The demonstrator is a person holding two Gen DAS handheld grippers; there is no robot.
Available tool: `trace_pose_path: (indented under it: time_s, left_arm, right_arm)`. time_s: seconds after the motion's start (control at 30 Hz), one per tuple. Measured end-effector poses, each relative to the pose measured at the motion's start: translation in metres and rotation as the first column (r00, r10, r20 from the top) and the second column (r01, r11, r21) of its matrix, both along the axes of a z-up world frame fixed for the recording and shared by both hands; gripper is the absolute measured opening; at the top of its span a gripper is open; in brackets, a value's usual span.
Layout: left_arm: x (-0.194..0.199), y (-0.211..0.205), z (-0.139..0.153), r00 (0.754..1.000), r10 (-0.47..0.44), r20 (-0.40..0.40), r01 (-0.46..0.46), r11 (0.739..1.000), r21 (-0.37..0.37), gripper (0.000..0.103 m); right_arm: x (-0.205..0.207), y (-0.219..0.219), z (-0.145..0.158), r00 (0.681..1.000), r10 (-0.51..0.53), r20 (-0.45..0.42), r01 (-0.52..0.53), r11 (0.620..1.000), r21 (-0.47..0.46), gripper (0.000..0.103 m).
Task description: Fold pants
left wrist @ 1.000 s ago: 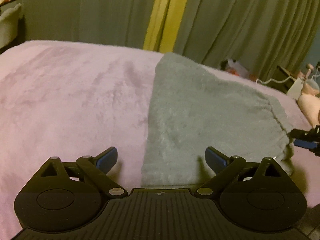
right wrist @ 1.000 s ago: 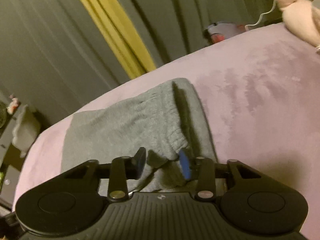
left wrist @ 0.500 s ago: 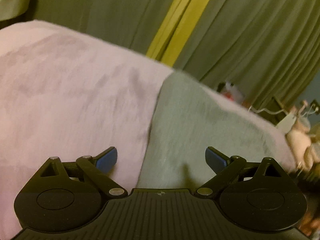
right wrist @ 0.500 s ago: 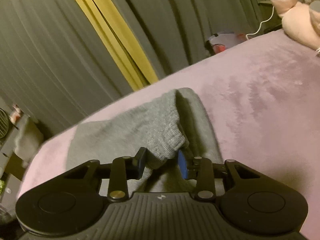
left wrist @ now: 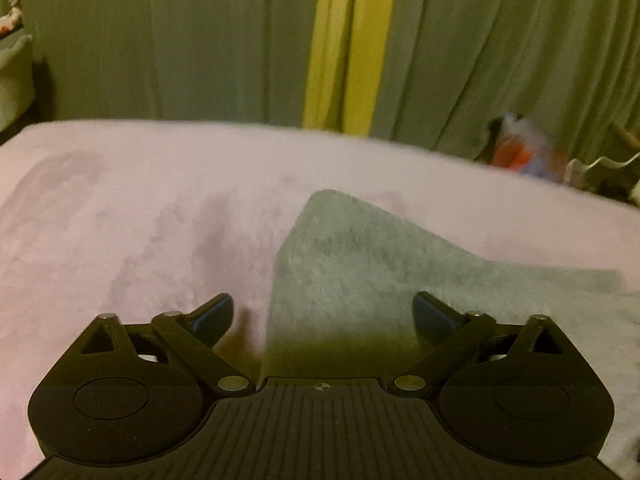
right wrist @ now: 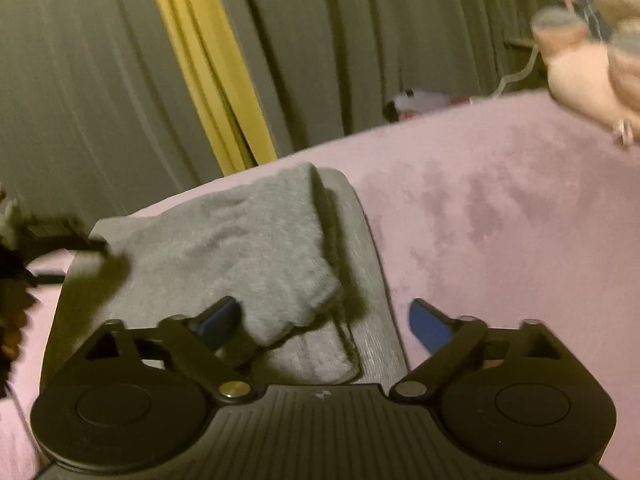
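Note:
The grey pants lie folded on the pink blanket, with an upper layer folded over a lower one. My right gripper is open and empty, its fingers spread on either side of the near corner of the upper layer. In the left wrist view the pants lie ahead and to the right. My left gripper is open and empty over their near left edge. The left gripper also shows at the left edge of the right wrist view.
Green curtains with a yellow strip hang behind the bed. A pink plush toy sits at the far right of the blanket. Red and white clutter lies beyond the bed's far edge. Bare blanket spreads to the left.
My right gripper has opened and let go of the pants' edge, which now lies flat. My left gripper has swung and pulled back a little, staying open.

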State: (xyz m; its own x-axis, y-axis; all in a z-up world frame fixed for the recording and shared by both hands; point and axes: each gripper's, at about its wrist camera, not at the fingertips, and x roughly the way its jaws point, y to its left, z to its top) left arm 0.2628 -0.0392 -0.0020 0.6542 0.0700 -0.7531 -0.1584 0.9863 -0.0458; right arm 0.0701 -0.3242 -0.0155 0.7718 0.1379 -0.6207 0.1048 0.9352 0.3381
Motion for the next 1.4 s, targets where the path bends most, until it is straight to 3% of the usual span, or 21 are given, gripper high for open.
trace_pose_path:
  time_s: [0.07,0.17,0.2,0.3,0.5,0.63,0.7,0.8,0.87,0.93,1.07,1.2,1.3,1.4]
  left_arm:
    - [0.01,0.004,-0.002,0.997,0.065,0.042,-0.064,0.998,-0.018,0.103]
    - [0.019,0.006,0.004,0.984,0.149,0.096,-0.157,0.985,0.071,0.103]
    - [0.019,0.007,0.005,0.982,0.158,0.105,-0.168,0.982,0.092,0.103]
    - [0.006,0.014,0.01,0.99,0.121,0.067,-0.124,0.991,0.041,0.102]
    - [-0.095,0.016,0.024,0.997,0.03,0.073,-0.03,1.0,0.004,0.102]
    - [-0.174,0.014,0.022,0.997,0.014,0.079,-0.019,0.998,0.063,0.102]
    - [-0.202,0.017,0.017,0.999,0.016,0.03,-0.017,1.0,0.018,0.102]
    - [-0.23,0.024,0.004,0.999,0.019,-0.045,-0.026,0.988,-0.149,0.102]
    - [-0.236,0.018,-0.008,0.993,-0.005,-0.115,-0.019,0.978,-0.208,0.102]
    - [-0.232,0.009,-0.011,0.985,-0.032,-0.167,0.003,0.985,-0.171,0.102]
    - [-0.235,-0.013,-0.012,0.977,-0.066,-0.2,0.062,0.998,-0.025,0.102]
    - [-0.229,-0.019,-0.015,0.973,-0.088,-0.211,0.09,0.996,0.001,0.102]
    - [-0.231,-0.014,-0.009,0.98,-0.064,-0.188,0.067,0.998,0.007,0.102]
    - [-0.238,-0.011,-0.002,0.987,-0.037,-0.156,0.04,0.999,0.012,0.102]
  right_arm:
    - [0.005,-0.005,-0.007,1.0,0.011,-0.01,-0.01,0.999,0.038,0.099]
    - [0.01,0.001,-0.012,1.0,0.026,-0.004,-0.026,1.0,0.012,0.099]
    - [0.012,0.002,-0.014,0.999,0.032,-0.004,-0.032,0.999,0.009,0.099]
    - [0.017,-0.002,-0.018,0.999,0.034,-0.009,-0.034,0.999,0.04,0.099]
    - [0.02,-0.003,-0.018,0.999,0.034,-0.015,-0.034,0.999,0.04,0.099]
    - [0.018,0.0,-0.011,1.0,0.027,-0.012,-0.027,1.0,0.005,0.099]
    - [0.012,0.003,-0.003,1.0,0.018,0.0,-0.018,1.0,-0.024,0.099]
    - [-0.006,0.006,0.011,0.999,-0.032,0.026,0.034,0.997,-0.07,0.099]
    - [-0.018,0.008,0.02,0.998,-0.053,0.033,0.056,0.995,-0.088,0.099]
    - [-0.025,0.016,0.025,0.999,-0.033,0.002,0.033,0.994,-0.109,0.099]
    - [-0.041,0.046,0.019,0.991,-0.005,-0.131,-0.024,0.976,-0.215,0.099]
    - [-0.054,0.078,0.012,0.966,0.11,-0.233,-0.167,0.957,-0.239,0.099]
    - [-0.053,0.104,0.009,0.925,0.2,-0.324,-0.305,0.898,-0.316,0.099]
    - [-0.057,0.116,0.012,0.935,0.181,-0.305,-0.3,0.864,-0.405,0.099]
